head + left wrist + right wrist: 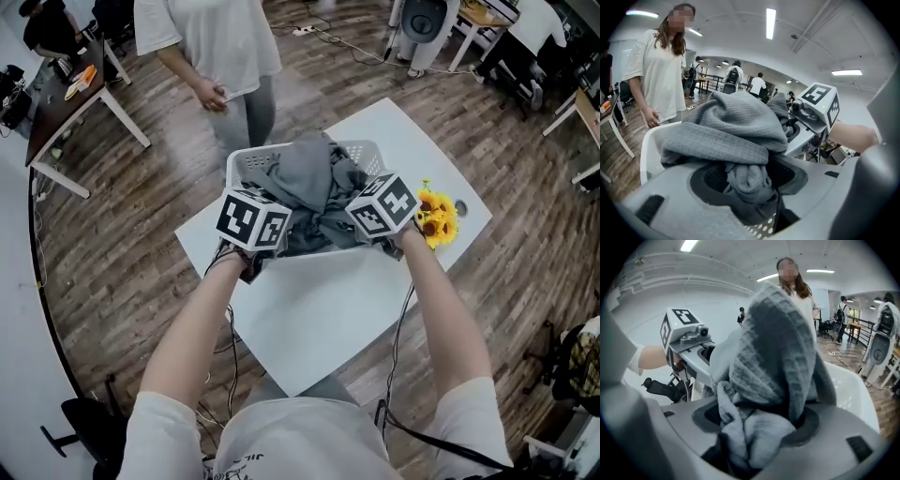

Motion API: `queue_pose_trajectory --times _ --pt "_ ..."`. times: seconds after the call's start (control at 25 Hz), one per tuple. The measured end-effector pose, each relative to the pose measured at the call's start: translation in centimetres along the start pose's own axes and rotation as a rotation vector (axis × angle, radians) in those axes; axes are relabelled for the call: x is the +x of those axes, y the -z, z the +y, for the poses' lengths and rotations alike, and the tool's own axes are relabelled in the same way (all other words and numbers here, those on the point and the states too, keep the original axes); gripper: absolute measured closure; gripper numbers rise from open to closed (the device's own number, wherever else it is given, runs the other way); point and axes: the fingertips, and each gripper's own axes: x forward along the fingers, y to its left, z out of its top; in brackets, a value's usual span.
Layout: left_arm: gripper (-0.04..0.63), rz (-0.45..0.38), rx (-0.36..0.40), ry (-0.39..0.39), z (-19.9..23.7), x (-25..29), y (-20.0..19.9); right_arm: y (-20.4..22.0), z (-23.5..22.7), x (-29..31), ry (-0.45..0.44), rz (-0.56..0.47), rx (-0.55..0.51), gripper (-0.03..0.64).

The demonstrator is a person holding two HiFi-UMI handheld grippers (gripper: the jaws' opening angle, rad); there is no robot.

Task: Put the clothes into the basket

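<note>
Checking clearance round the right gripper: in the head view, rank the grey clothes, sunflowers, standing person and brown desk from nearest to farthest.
1. grey clothes, bunched in the right gripper over the basket.
2. sunflowers, just to its right on the table.
3. standing person, beyond the basket.
4. brown desk, far left.

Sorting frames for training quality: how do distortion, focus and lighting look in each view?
Head view: sharp, evenly lit, brown wooden plank floor bowed at the edges. Left gripper view: strong fisheye, black corners, grey ribbed knit garment in focus, nearest foreground soft. Right gripper view: same fisheye; ceiling strip lights blown out white.
</note>
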Motion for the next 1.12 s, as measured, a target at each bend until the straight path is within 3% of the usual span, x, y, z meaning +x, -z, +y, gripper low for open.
queue_pose_trajectory --times 0.12,0.28,0.6,0.96,1.04,1.12 --pt "0.309 0.066 0.028 -0.067 0.8 0.0 0.8 0.6 -1.0 0.0 0.084 0.059 -0.027 0.282" --pt "0.272 0.061 0.036 -0.119 1.5 -0.6 0.5 -0.1 -2.4 -1.3 0.146 0.014 0.038 0.276" --pt "0.272 0.017 0.072 -0.109 0.5 -1.6 -0.9 -1.1 -1.8 -2.6 0.164 -0.032 0.039 0.276" --pt "0.275 0.017 0.069 -0.115 -0.7 -4.3 1.1 0.2 1.4 -3.7 0.186 -0.076 0.091 0.279" --pt "0.291 0.008 0.068 -0.108 -1.7 -4.8 2.0 1.5 2.4 -4.3 0.210 -0.086 0.099 0.300" --pt "0.337 -0.014 0.052 -0.118 -2.5 -5.4 3.0 2.9 3.2 -5.0 0.243 -0.099 0.109 0.372"
